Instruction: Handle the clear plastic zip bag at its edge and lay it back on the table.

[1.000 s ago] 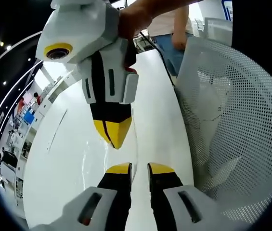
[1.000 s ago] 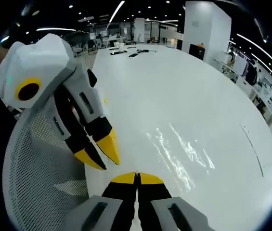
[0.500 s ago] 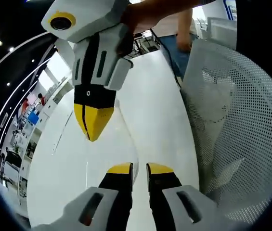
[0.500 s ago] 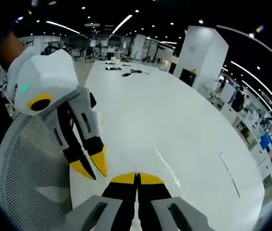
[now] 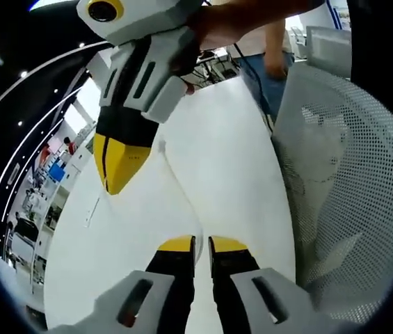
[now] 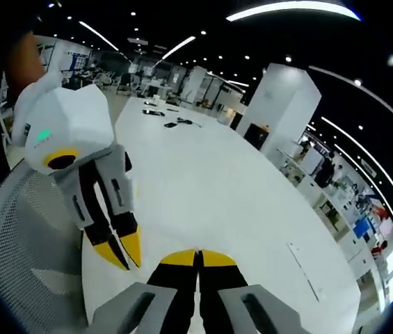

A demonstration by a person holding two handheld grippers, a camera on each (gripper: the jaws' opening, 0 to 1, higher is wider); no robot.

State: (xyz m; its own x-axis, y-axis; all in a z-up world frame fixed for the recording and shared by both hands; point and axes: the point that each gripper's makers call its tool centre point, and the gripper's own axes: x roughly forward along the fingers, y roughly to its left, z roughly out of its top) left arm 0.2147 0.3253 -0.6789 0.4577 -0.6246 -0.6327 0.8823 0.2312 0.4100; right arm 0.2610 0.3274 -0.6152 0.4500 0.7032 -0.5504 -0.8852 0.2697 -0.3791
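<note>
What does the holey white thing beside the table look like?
Start at the white table. Along its edge, beside the left gripper, stands a curved white mesh shell. Unlike the smooth tabletop, it is dotted all over with holes.

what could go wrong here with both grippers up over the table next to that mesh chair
The clear bag is hard to make out on the glossy white table, so a blind descent could miss its edge. The left gripper works close beside the white mesh chair and might snag it. The right gripper is near the left one; they could collide.
</note>
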